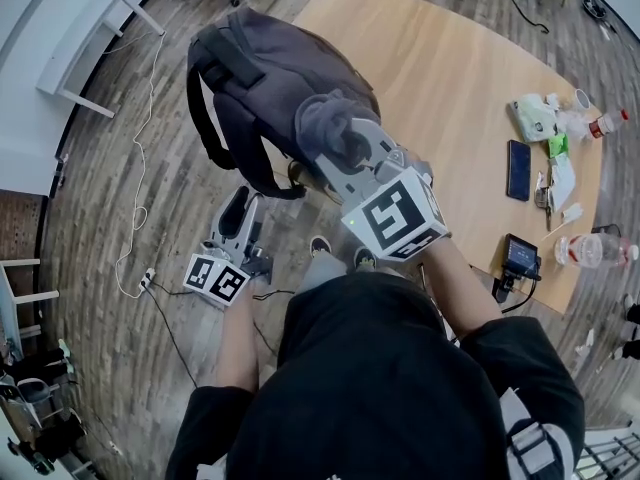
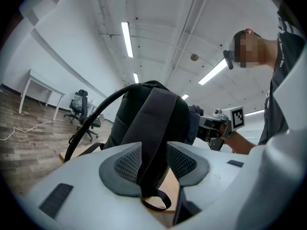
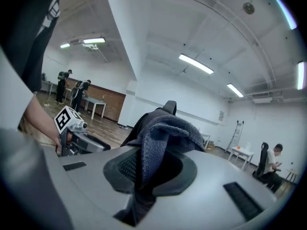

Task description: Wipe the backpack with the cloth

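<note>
1 counter (image 1: 450,78). 1 backpack (image 1: 270,78) at its left edge, part of it hanging out over the floor. 2 grippers. Left gripper (image 2: 154,162): jaws partway apart, clamped on 1 dark strap (image 2: 156,123) that runs up between the pads to the backpack just ahead. Right gripper (image 3: 151,169): jaws closed tight on 1 grey cloth (image 3: 165,128). The cloth bunches out past the jaw tips and sits against the backpack's near end. 2 bottles (image 1: 607,122) and 1 phone (image 1: 518,169) on the counter's right side.

the backpack (image 1: 270,78) is matt dark woven fabric, cloth (image 1: 330,128) is nubby grey terry, table (image 1: 450,68) smooth pale wood, slight sheen
</note>
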{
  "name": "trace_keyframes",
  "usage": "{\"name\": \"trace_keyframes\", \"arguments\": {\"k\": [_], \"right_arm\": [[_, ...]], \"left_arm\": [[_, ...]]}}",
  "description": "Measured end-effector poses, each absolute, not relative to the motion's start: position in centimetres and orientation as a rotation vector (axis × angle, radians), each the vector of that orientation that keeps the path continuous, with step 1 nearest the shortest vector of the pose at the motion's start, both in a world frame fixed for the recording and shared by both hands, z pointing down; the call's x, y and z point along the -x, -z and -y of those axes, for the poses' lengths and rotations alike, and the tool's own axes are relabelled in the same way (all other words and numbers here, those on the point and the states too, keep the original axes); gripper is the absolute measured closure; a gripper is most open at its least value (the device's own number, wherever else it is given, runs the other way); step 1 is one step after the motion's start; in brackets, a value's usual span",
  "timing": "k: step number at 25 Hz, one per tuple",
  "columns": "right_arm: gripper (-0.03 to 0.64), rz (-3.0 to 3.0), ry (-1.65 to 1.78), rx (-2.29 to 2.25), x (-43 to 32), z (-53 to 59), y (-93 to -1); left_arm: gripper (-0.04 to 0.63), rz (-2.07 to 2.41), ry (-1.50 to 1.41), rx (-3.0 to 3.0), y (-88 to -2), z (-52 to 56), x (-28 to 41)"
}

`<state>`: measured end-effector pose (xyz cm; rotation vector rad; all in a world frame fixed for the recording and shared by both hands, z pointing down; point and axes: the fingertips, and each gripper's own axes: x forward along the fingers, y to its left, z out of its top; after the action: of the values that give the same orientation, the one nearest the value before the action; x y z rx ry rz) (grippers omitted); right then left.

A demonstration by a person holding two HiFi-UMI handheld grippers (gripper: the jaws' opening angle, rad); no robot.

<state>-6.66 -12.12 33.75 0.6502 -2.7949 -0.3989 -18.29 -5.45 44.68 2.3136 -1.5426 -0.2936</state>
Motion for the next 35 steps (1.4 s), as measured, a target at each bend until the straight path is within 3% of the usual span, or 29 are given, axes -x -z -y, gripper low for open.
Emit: {"name": "trace_keyframes", "arguments": {"k": [9,16,23,29,35], "right_arm": [[0.569,2.767,0.294,-0.692,5.9,12.1,-41.2],[0.569,2.682,0.432,-0.846,5.8,12.7,-50.4],[0.569,2.344,0.092,-0.675,3.1,13.4,-65.0],[0.569,2.322,0.107,-0.733,1.2,15.5,-64.1],[0.569,2.387,0.302,-0.87,0.7,16.9,-55.9]], "left_arm": [[0.419,1.517,0.28,-2.312,-45.2,5.5,18.1],[0.419,1.496,0.28,-2.307,-46.0,5.6,17.6],[0.419,1.486,0.273,-2.32,-45.7,5.4,17.3],[0.419,1.49,0.279,-2.307,-45.8,5.1,17.8],[0.419,1.446,0.282,-2.315,-46.4,5.7,16.5]]}}
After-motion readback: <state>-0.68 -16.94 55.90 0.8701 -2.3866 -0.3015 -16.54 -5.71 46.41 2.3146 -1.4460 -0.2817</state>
